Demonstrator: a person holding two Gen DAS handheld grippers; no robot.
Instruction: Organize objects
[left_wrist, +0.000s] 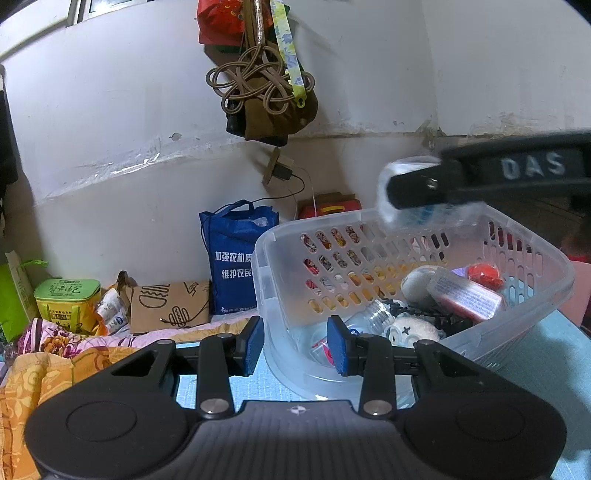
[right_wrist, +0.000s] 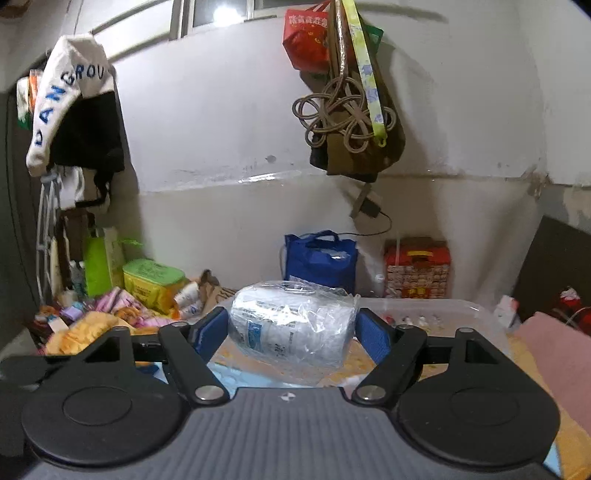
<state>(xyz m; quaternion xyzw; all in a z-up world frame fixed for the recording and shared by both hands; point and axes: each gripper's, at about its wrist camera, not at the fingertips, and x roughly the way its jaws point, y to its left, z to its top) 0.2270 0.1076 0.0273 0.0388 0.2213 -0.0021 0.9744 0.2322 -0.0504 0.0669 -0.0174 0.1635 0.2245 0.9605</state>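
Observation:
A clear plastic basket (left_wrist: 280, 229) stands tilted on a light blue surface. It holds a clear bottle (left_wrist: 369, 317), a white plush toy (left_wrist: 410, 330), a red and white pack (left_wrist: 465, 295) and a red ball (left_wrist: 484, 275). My left gripper (left_wrist: 296, 345) is shut on the basket's near corner, one blue pad outside the wall and one inside. My right gripper (right_wrist: 291, 332) is shut on a white roll in clear plastic wrap (right_wrist: 291, 317), with a pad touching each side. In the left wrist view the roll (left_wrist: 388, 177) hangs blurred above the basket's far rim, beside a right finger (left_wrist: 417, 186).
Against the wall stand a blue bag (left_wrist: 232, 258), a brown paper bag (left_wrist: 166, 306), a green tin (left_wrist: 68, 299) and a red box (right_wrist: 417, 267). Bags and cords (left_wrist: 266, 103) hang on the wall above. Flowered bedding (left_wrist: 55, 350) lies left, a pink cloth (right_wrist: 554, 350) right.

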